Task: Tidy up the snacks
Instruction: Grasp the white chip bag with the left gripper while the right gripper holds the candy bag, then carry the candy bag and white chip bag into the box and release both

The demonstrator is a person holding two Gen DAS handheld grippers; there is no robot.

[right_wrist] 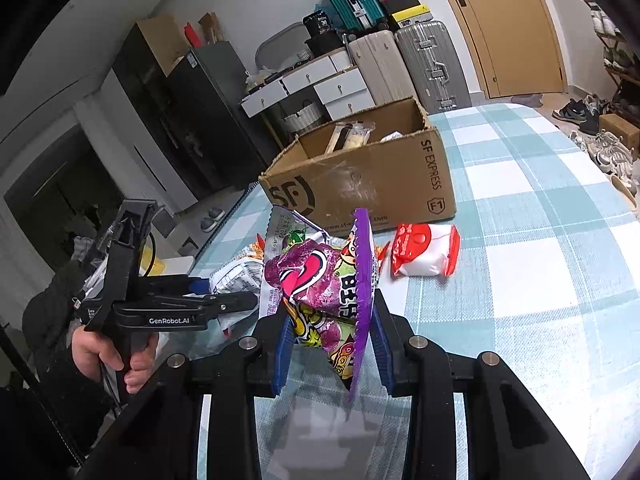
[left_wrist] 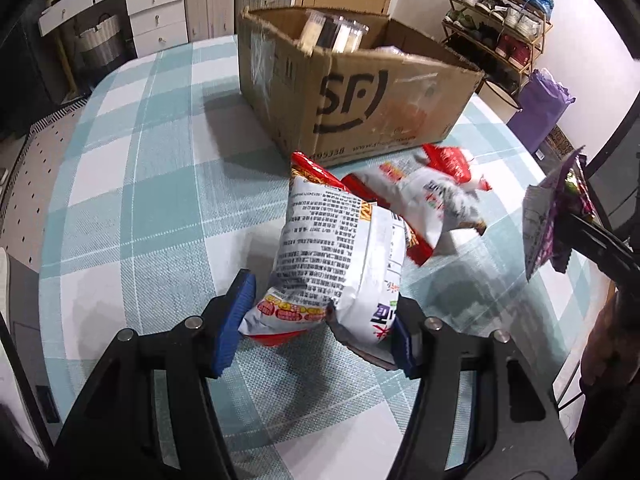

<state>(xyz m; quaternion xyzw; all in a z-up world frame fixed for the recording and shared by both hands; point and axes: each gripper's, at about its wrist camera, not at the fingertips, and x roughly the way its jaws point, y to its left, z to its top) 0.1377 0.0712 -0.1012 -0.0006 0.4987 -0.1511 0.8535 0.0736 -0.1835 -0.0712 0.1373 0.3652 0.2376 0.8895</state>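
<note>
White bag (left_wrist: 340,264): light, puffy, crinkly, likely slippery; pinched at its lower end in left gripper (left_wrist: 320,320) jaws above tabletop (left_wrist: 140,200). Purple bag (right_wrist: 320,292): clamped in right gripper (right_wrist: 332,344) jaws, short of box (right_wrist: 360,184).

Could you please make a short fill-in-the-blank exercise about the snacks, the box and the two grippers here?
1. The right gripper is shut on a ____ snack bag.
2. The left gripper grips a white ____.
3. The cardboard box bears the letters ____.
4. The tablecloth has a ____ pattern.

Missing words: purple; snack bag; SF; checked
</note>
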